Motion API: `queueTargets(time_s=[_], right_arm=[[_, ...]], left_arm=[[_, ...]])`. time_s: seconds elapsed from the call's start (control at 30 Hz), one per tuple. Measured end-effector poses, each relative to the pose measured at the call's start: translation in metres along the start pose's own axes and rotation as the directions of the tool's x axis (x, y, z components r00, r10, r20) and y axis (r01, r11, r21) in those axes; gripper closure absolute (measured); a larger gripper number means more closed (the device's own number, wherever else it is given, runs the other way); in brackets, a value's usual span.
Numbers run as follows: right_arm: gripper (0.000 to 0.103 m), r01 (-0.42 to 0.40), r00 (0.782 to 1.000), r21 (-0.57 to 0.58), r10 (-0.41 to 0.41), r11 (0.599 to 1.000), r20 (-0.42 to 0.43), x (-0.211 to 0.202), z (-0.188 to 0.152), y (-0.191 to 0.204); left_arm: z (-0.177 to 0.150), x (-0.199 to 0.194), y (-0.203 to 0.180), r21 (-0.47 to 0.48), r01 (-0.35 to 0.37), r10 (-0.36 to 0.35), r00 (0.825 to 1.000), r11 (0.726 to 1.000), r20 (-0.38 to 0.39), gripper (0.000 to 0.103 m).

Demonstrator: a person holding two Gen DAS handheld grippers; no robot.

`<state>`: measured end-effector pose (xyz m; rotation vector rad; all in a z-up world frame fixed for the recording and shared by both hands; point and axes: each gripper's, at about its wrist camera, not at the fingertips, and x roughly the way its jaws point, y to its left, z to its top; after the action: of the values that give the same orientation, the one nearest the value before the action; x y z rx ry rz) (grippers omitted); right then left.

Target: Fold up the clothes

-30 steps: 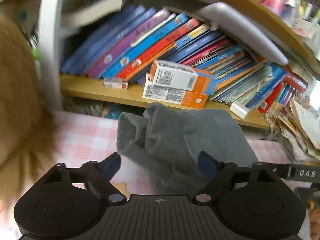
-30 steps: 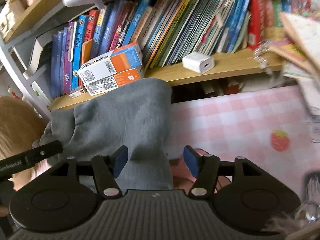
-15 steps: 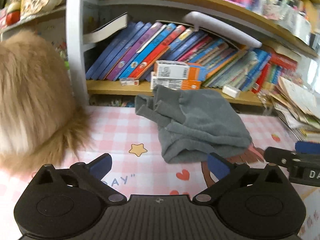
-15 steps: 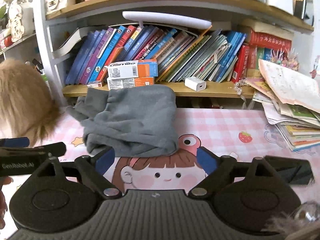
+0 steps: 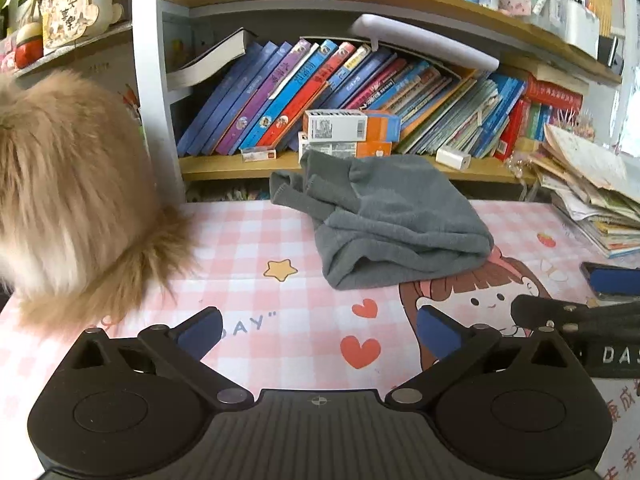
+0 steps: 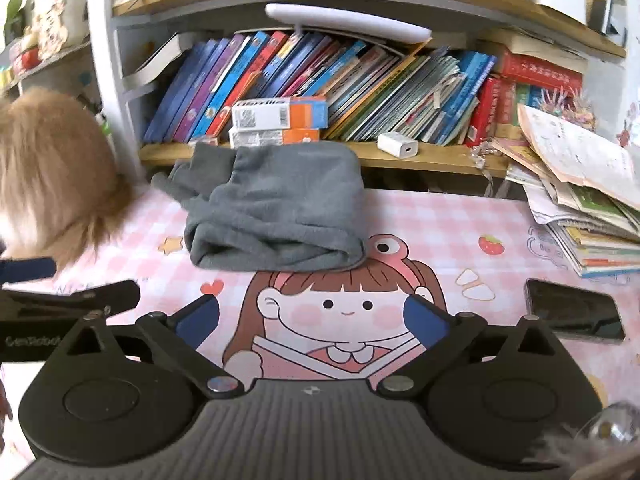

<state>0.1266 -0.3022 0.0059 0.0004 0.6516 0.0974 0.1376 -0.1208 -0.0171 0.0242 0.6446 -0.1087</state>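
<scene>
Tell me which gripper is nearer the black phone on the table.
Right. The right gripper hovers just left of the phone, jaws opening and empty. The left gripper sits farther left, beyond the right one, open.

Both grippers have drawn back from the grey garment, now lying folded at twelve o'clock. The right gripper is opening, nothing between its fingers.

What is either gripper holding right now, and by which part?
Nothing is held. The left gripper is open and empty, the right gripper is opening with nothing between its jaws, and the folded grey garment lies apart on the table.
</scene>
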Motion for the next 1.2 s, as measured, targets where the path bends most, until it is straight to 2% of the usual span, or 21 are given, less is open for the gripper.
queueTargets(time_s=[0.27,0.47,1.2], right_arm=[[0.003,0.008,1.000,0.002,-0.008,1.000,-0.002,0.000,-0.003,-0.014],[0.003,0.010,1.000,0.015,-0.010,1.000,-0.006,0.001,-0.003,-0.021],[0.001,-0.010,1.000,-0.010,0.010,1.000,-0.003,-0.005,-0.001,-0.012]], left_arm=[[0.002,0.001,-0.007,-0.023,-0.001,0.001,1.000,1.000,-0.011,0.000],[0.001,-0.002,-0.012,-0.006,-0.008,0.008,1.000,1.000,-0.007,0.000],[0.003,-0.010,-0.010,-0.031,-0.034,0.034,0.999,0.999,0.007,0.000]])
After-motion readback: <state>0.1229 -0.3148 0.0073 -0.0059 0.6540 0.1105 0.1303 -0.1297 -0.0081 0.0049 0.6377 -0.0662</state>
